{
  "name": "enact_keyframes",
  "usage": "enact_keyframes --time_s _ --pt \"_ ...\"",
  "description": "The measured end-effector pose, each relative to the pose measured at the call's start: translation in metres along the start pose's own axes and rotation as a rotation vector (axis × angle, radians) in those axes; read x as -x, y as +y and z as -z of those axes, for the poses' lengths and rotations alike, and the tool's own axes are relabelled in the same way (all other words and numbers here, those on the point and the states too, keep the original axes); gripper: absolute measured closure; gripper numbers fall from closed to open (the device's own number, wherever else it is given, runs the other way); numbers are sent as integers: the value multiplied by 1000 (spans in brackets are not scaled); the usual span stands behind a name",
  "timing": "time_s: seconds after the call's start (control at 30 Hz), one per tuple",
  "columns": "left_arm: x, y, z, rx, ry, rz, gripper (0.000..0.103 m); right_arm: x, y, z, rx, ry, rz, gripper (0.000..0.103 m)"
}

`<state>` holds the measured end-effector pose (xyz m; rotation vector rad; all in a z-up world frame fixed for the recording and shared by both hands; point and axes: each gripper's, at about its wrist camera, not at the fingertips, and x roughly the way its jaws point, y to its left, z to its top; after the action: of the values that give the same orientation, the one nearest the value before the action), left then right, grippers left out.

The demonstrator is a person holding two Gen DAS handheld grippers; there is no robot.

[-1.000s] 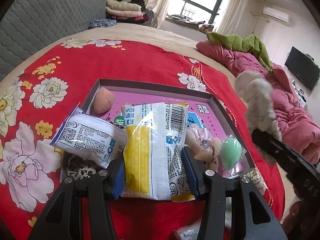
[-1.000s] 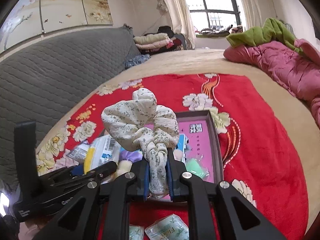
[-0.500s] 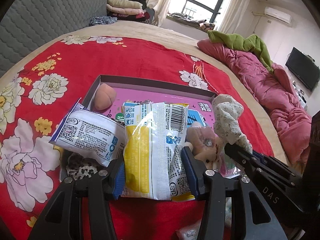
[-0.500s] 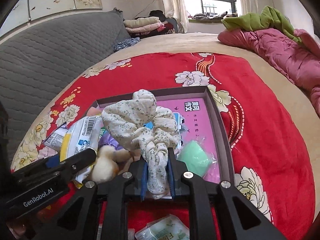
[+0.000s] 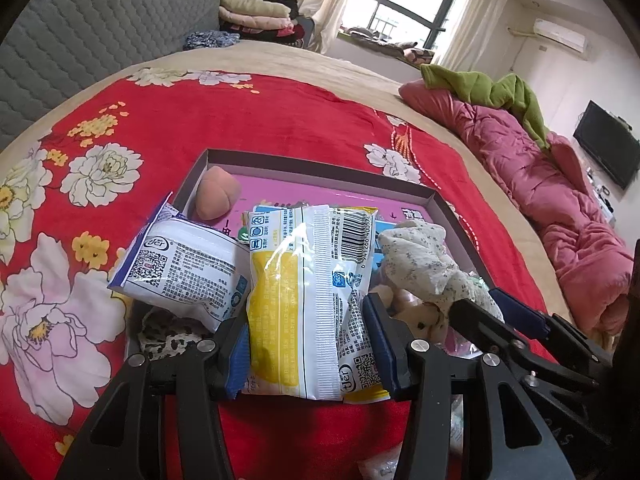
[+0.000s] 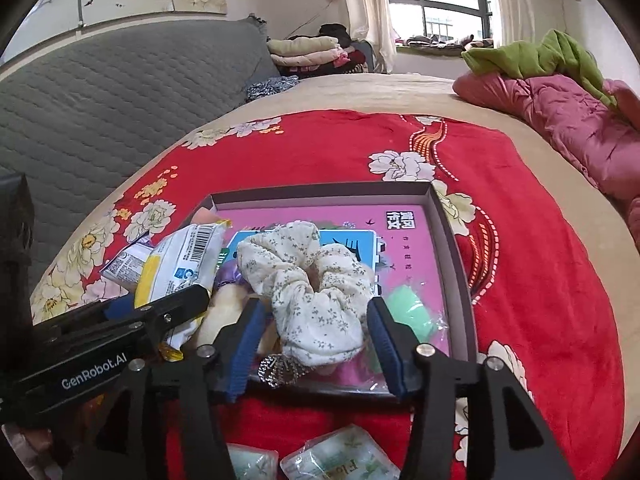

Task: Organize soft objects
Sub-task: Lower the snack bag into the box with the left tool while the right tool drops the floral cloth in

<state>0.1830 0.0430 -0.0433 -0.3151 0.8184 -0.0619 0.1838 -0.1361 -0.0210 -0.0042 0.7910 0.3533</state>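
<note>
The left claw [image 5: 308, 344] squeezes a yellow and white snack bag [image 5: 312, 300] between its two blue pads. The bag stands up tall and leans over the near edge of the box [image 5: 320, 162]. Just to the left of this claw sits a white and blue packet [image 5: 180, 272], tipped against the box's left wall. Under that packet peeks a spotty leopard cloth [image 5: 168, 330]. Far ahead of the claw, in the back left corner of the box, lies a soft peach ball [image 5: 216, 196].

The right claw [image 6: 316, 344] has just been opening, and its pads now stand apart. The flowery scrunchie [image 6: 308, 284] sits between them, resting in the box on the pile of soft things. I cannot tell if the pads touch it, but they do not squeeze it. Just right of this claw is a green sponge [image 6: 412, 312] in clear wrap. Under the scrunchie, close to the claw, shines a silver sparkly thing [image 6: 280, 368]. To the claw's left lies a cream plush toy [image 6: 224, 316].

The box rests on a red flowery blanket [image 6: 540, 260] on the bed. Below the right claw, on the blanket, are two small tissue packs [image 6: 340, 456].
</note>
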Motion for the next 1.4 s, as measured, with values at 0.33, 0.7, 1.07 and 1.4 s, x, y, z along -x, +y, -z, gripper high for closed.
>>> enact_keyframes --time_s 0.33,0.7,1.07,1.4 --pt "1 6 -3 26 -6 34 50 36 -16 10 6 -74 30 45" --pt "4 4 -4 20 -13 31 50 43 -21 8 -8 -80 28 45" --pt "12 7 -8 46 -24 48 46 41 -23 9 -18 -69 39 45" --pt "14 10 -8 59 -26 43 40 44 -26 11 -27 -77 34 40"
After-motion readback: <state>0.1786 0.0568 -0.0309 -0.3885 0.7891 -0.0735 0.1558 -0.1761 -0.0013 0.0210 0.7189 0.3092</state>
